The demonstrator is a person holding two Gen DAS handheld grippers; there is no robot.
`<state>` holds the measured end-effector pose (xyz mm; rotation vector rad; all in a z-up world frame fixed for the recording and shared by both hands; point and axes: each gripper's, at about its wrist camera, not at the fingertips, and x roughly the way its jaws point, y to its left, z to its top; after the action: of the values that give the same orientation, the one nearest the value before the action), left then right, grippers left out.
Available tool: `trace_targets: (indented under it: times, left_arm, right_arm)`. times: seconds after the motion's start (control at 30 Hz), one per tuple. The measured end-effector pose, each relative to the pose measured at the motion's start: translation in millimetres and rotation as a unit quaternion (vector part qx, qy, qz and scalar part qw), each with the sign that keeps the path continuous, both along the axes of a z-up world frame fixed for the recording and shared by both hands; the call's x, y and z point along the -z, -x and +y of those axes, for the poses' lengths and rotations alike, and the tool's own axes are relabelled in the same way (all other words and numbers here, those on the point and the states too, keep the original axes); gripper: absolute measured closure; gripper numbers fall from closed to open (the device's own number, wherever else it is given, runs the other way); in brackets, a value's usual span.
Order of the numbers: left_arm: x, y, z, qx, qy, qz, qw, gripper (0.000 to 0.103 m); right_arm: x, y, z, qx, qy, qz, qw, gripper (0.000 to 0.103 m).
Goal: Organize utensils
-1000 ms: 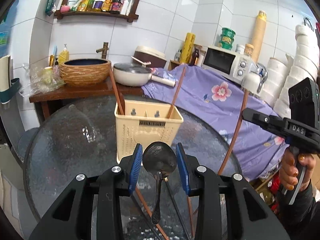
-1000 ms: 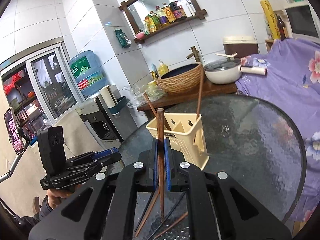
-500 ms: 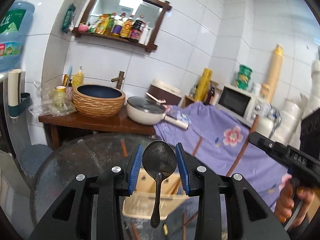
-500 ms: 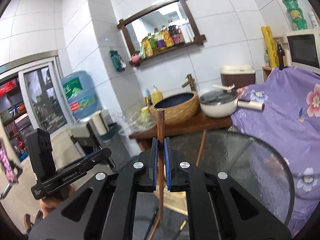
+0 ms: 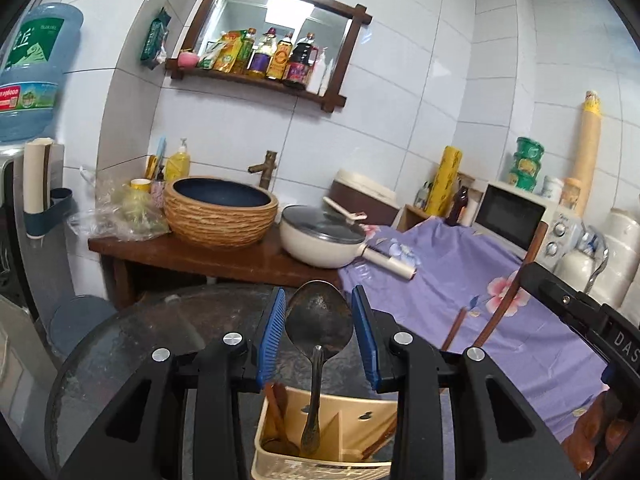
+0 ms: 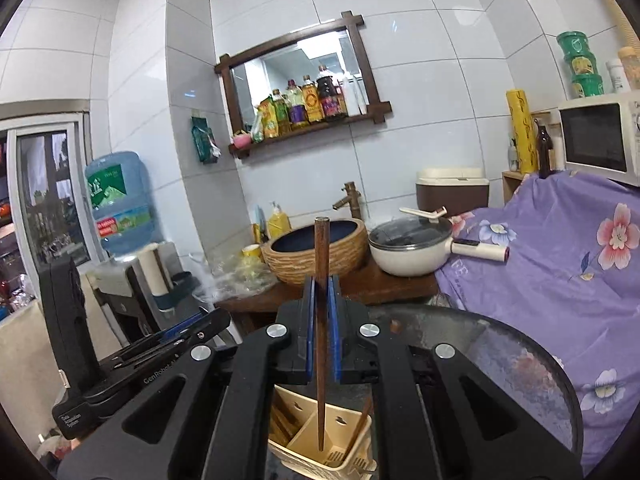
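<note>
Presently catalogued, one moment of utensil sorting:

Left gripper (image 5: 319, 334): partly spread, blue pads closed on the rim of the bowl of a dark metal spoon (image 5: 319, 326); bowl up, handle hanging straight down, probably so the handle enters first.

Spoon position: over the holder, handle tip low in the middle of the box, seemingly inside its rim; contact with the floor of the box not discernible.

Right gripper (image 6: 321, 330): pressed nearly together, pinching a dark brown wooden chopstick (image 6: 320, 320) about midway along its length; stick near upright, thick end above the pads, thin end pointing down.

Chopstick position: lower tip over, or just within, the middle compartment of the holder; depth unclear.

Holder: cream plastic utensil box with dividers and slotted walls (image 6: 320, 446), standing on the surface just below both grippers; already containing brown chopsticks leaning in the left compartment and another in the right.

Surface: round dark textured-glass tabletop (image 6: 520, 364).

Step in hand, judged: lowering both utensils into their compartments, vertical carry chosen to clear the dividers.

Next move, judged: further descent, then release once the tips are well below the rim.

Risk, judged: spoon held only by its bowl edges, free to swing; chopstick tip liable to catch a divider.

Progress, judged: some pieces sorted, these two pending.
</note>
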<state>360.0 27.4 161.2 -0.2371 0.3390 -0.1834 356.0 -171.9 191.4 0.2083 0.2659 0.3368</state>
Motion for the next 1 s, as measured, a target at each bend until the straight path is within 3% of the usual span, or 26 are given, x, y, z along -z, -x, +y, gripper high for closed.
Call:
trace_targets:
  times: [0.27, 0.6, 0.63, 0.73, 0.77, 0.83, 0.93, 1.0]
  left_arm:
    - [40, -2, 0, -0.001, -0.021, 0.029, 0.9994, 0.069]
    - [72, -7, 0, 0.009, -0.025, 0.066, 0.9975, 0.068]
    - [73, -6, -1, 0.008, -0.028, 0.066, 0.9974, 0.065]
    - [71, -2, 1, 0.007, -0.023, 0.058, 0.9980, 0.038]
    - [69, 0, 3, 0.005, -0.019, 0.052, 0.9984, 0.038]
    - [66, 6, 4, 0.006, -0.018, 0.048, 0.9987, 0.038]
    - [64, 17, 8, 0.012, -0.011, 0.041, 0.9990, 0.031]
    - [64, 29, 11, 0.017, -0.005, 0.034, 0.9993, 0.025]
  right_arm:
    - [53, -15, 4, -0.013, 0.010, 0.054, 0.998, 0.096]
    - [71, -16, 14, -0.025, 0.032, 0.066, 0.997, 0.096]
    - [73, -16, 14, -0.031, 0.033, 0.069, 0.997, 0.096]
    - [78, -15, 16, -0.037, 0.047, 0.073, 0.996, 0.095]
    - [79, -12, 15, -0.034, 0.052, 0.068, 0.996, 0.094]
    - [82, -8, 13, -0.038, 0.056, 0.069, 0.995, 0.089]
    - [89, 1, 5, -0.050, 0.056, 0.073, 0.995, 0.057]
    - [95, 9, -1, -0.053, 0.071, 0.074, 0.993, 0.052]
